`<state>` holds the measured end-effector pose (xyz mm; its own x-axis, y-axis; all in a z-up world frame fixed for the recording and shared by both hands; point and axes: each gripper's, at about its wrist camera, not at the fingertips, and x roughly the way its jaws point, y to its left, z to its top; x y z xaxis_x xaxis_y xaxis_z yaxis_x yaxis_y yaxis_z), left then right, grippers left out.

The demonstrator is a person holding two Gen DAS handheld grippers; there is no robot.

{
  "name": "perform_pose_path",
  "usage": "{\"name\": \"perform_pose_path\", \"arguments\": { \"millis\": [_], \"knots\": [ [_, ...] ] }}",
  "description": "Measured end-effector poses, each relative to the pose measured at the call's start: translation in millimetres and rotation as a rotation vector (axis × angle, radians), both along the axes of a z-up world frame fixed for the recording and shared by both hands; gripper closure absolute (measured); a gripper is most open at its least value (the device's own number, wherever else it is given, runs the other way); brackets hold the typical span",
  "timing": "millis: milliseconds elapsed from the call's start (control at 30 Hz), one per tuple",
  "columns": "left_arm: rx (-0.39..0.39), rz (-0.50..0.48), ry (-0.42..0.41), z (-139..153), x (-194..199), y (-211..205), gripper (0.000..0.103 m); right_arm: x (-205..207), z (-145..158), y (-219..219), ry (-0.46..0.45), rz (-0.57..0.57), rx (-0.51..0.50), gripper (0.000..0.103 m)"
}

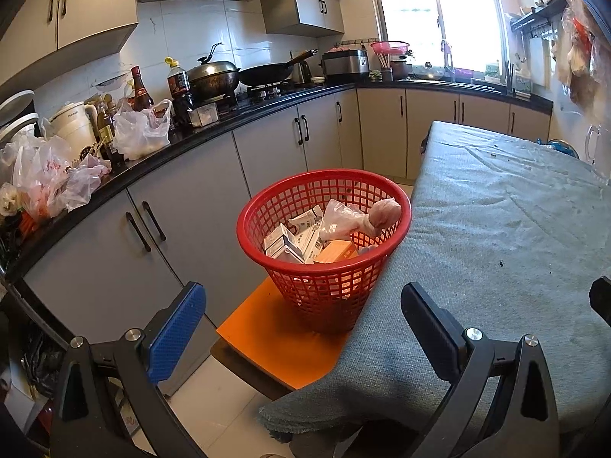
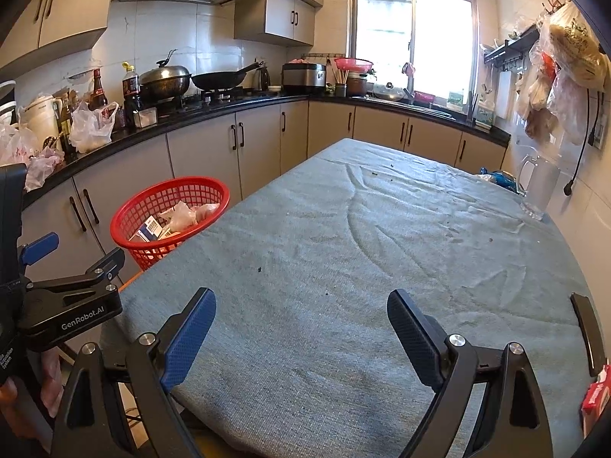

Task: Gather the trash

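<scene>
A red mesh basket (image 1: 324,252) stands on an orange stool (image 1: 282,339) beside the table; it also shows in the right wrist view (image 2: 168,217). It holds small cardboard boxes (image 1: 290,242) and a crumpled plastic bag (image 1: 355,217). My left gripper (image 1: 301,324) is open and empty, held near the table's front left corner, short of the basket. My right gripper (image 2: 301,328) is open and empty above the grey-blue tablecloth (image 2: 362,252). The left gripper's body (image 2: 72,305) shows at the left of the right wrist view. A red packet (image 2: 595,400) shows at the right edge.
The counter (image 1: 229,122) along the left wall carries plastic bags (image 1: 141,129), bottles, a wok and pots. A clear glass mug (image 2: 538,187) and a blue bag (image 2: 500,179) sit at the table's far right. Bags hang on the right wall (image 2: 561,87).
</scene>
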<state>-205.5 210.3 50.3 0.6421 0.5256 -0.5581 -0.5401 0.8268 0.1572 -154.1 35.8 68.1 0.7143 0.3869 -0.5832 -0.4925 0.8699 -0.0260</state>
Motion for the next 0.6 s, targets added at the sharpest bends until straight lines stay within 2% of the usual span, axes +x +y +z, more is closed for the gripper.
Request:
{"name": "perform_pose_path", "arguments": {
  "millis": [600],
  "knots": [
    [-0.005,-0.002,0.003,-2.1,0.4,4.1,0.001,0.5,-2.8,3.3,0.006,0.0,-0.013,0.009]
  ]
}}
